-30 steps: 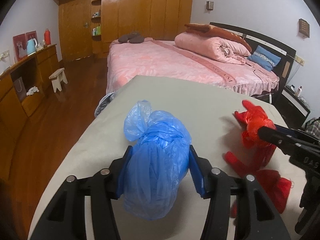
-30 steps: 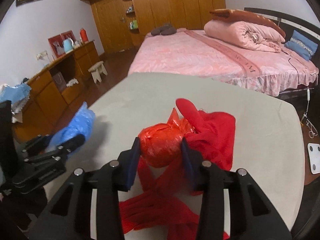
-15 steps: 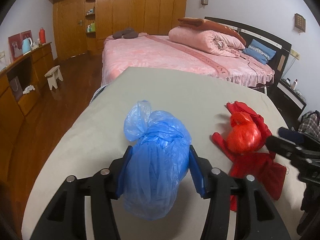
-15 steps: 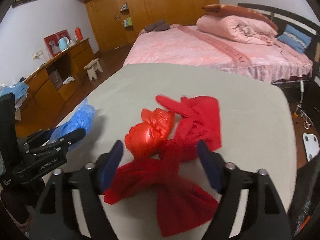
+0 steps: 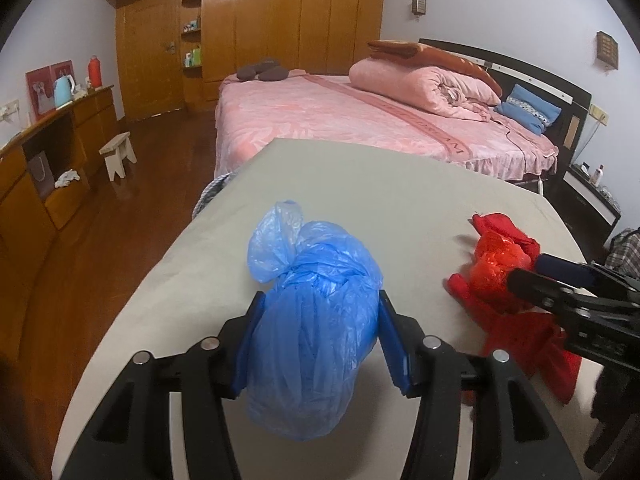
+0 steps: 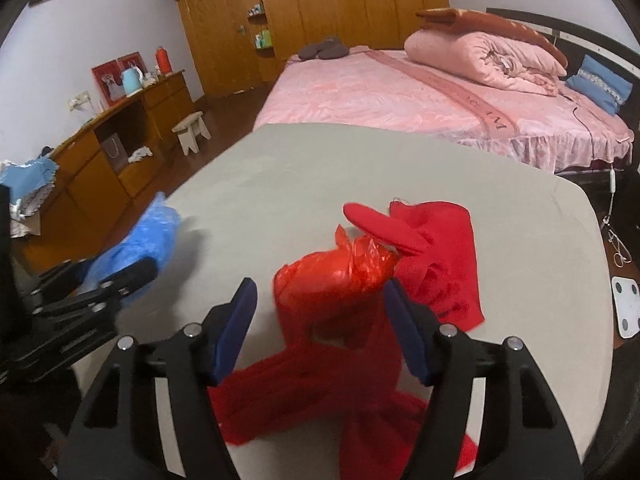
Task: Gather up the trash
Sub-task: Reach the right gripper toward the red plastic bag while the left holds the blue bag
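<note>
My left gripper [image 5: 318,338] is shut on a tied blue trash bag [image 5: 312,320] and holds it just above the grey table [image 5: 360,184]. The bag also shows in the right wrist view [image 6: 136,248]. My right gripper [image 6: 322,324] is open, with its jaws on either side of a tied red trash bag [image 6: 332,276] that lies on a red cloth [image 6: 436,248]. The red bag [image 5: 494,268] and the right gripper [image 5: 560,276] show at the right of the left wrist view.
A pink bed [image 5: 360,120] with a rolled quilt stands beyond the table. A wooden dresser [image 5: 44,168] and a small stool [image 5: 118,154] stand at the left. A wardrobe [image 5: 260,24] lines the back wall. A white scale [image 6: 626,306] lies on the floor at the right.
My right gripper let go of the red bag, opened wide and drew back, then moved forward around it again. My left gripper kept its hold on the blue bag.
</note>
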Action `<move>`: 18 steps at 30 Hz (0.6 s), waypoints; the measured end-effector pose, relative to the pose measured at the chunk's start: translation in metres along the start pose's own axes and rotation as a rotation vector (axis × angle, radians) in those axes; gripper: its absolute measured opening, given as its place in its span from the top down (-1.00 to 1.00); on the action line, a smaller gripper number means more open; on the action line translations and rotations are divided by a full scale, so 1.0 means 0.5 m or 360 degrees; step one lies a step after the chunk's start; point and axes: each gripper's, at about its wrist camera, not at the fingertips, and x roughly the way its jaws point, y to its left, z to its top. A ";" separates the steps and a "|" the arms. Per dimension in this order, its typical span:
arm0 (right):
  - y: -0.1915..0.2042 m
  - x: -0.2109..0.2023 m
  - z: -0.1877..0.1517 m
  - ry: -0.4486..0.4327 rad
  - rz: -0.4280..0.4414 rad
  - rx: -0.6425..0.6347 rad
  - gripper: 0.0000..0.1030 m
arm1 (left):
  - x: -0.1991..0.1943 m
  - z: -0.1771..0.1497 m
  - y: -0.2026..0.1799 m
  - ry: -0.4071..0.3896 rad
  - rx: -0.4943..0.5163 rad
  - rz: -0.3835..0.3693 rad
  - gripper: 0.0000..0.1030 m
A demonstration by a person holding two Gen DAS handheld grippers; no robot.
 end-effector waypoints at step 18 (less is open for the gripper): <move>0.004 -0.077 0.018 -0.0098 0.0168 -0.0017 0.25 | -0.023 0.020 -0.005 -0.0050 -0.0008 -0.0001 -0.04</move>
